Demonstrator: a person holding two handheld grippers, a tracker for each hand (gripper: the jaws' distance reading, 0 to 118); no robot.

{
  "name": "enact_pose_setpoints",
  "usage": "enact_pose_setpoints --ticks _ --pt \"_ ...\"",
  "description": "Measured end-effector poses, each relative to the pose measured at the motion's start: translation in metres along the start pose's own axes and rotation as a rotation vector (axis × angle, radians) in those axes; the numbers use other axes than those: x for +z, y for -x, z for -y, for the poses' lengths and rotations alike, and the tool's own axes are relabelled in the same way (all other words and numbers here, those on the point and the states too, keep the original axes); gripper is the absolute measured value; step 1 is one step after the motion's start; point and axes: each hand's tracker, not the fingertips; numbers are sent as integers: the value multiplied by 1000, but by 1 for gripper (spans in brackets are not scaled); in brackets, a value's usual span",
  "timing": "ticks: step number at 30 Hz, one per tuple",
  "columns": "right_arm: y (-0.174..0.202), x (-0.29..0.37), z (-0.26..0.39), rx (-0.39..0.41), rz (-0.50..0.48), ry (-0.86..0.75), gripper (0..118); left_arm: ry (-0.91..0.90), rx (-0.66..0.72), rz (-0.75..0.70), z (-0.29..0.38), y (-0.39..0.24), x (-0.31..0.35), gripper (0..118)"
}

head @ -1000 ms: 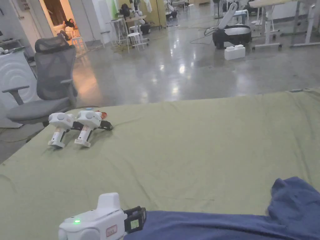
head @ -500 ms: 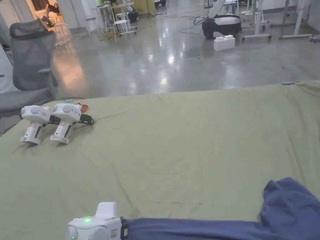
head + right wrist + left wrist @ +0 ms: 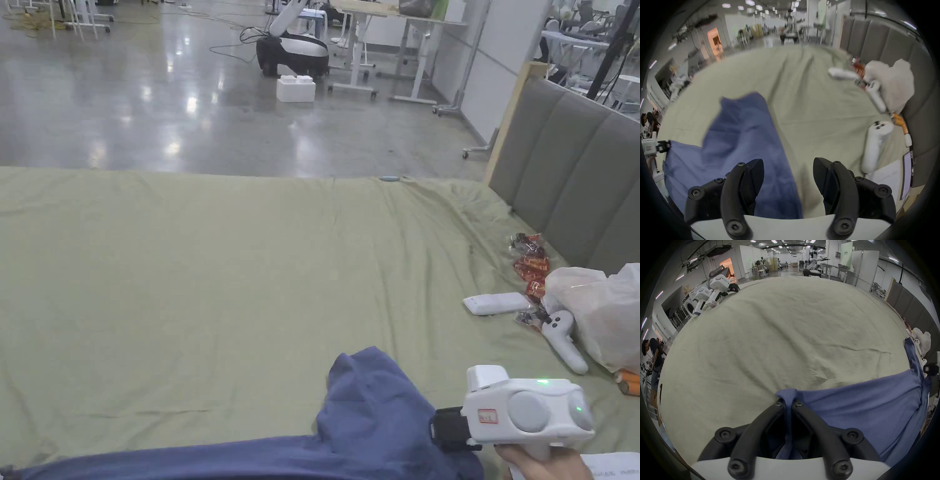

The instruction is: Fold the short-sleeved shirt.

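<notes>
The dark blue short-sleeved shirt [image 3: 369,419] lies stretched along the near edge of the green sheet [image 3: 250,262], with a raised bunch at its right end. In the left gripper view, my left gripper [image 3: 788,404] is shut on a pinched fold of the shirt [image 3: 859,404]. My right gripper [image 3: 445,430] sits at the shirt's right end, held by a hand [image 3: 544,464]. In the right gripper view, the right gripper [image 3: 788,162] is open, its left jaw over the shirt [image 3: 745,138] and its right jaw over bare sheet. The left gripper [image 3: 659,147] holds the shirt's far corner there.
A grey padded headboard [image 3: 562,169] borders the bed on the right. Beside it lie a white plastic bag [image 3: 600,312], a white controller [image 3: 562,342], a white box [image 3: 497,304] and snack packets [image 3: 530,265]. Two spare grippers [image 3: 713,292] rest at the far left corner.
The head camera has swung to the right: the left gripper and the spare grippers have left its picture, and the right gripper, the headboard and the clutter beside it have come in.
</notes>
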Motion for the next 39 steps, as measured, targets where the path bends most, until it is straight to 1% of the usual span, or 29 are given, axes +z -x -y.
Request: enact_pose_setpoints --ticks 2,3,4,5,6,8,9,10,11,13,15,17,18,20,22,24,26,29,33,34,35,36,37,38,39 --pt "3 -18 -1 17 24 57 52 -2 -3 1 1 -3 4 4" --pt "8 -18 3 27 8 38 38 -1 -8 -1 1 -4 6 4" --pt "14 -10 6 68 9 -9 17 0 -6 1 2 -5 6 4" --pt "18 -5 8 95 9 -25 0 -2 -7 1 1 -4 7 4" --pt "21 -4 10 112 0 -23 0 -5 -8 -1 2 -5 8 4" --pt "23 0 14 112 4 -22 0 -12 -13 1 3 -7 12 4" --pt "19 5 14 98 -2 -33 0 -20 -6 8 2 -3 16 4" --pt "15 14 16 49 -17 -64 0 -36 13 31 2 1 27 3" --pt "12 28 18 20 -35 -98 0 -88 29 57 3 5 41 2" --pt "6 64 30 7 -94 -184 0 -123 44 115 12 15 77 1" --pt "2 104 50 -6 -110 -254 0 -173 20 155 29 23 115 1" --pt "-3 137 79 -24 -149 -292 0 -205 23 174 51 33 146 1" --pt "-5 152 98 -34 -150 -314 0 -208 26 182 66 38 162 1" --pt "-7 174 135 -28 -137 -316 0 -216 44 200 97 48 182 1" --pt "-11 185 174 -46 -134 -324 0 -200 55 205 126 55 187 1" --pt "-2 195 204 -68 -136 -313 0 -184 58 211 151 58 188 1" --pt "0 193 230 -77 -135 -302 0 -152 76 221 169 69 169 1" --pt "4 183 254 -101 -129 -265 0 -129 64 185 188 66 158 1" --pt "9 167 266 -95 -113 -222 0 -111 92 193 200 64 145 2" --pt "12 165 270 -90 -103 -223 0 -108 95 199 202 65 143 4" --pt "9 161 270 -86 -102 -222 1 -109 98 202 204 66 141 15" --pt "10 159 272 -80 -104 -221 5 -111 101 199 205 67 140 37" --pt "10 157 272 -82 -107 -222 13 -123 104 186 208 67 143 62" --pt "10 157 273 -88 -109 -223 18 -132 99 171 209 67 145 62" --pt "-1 151 273 -98 -109 -231 18 -151 88 135 208 67 149 70"
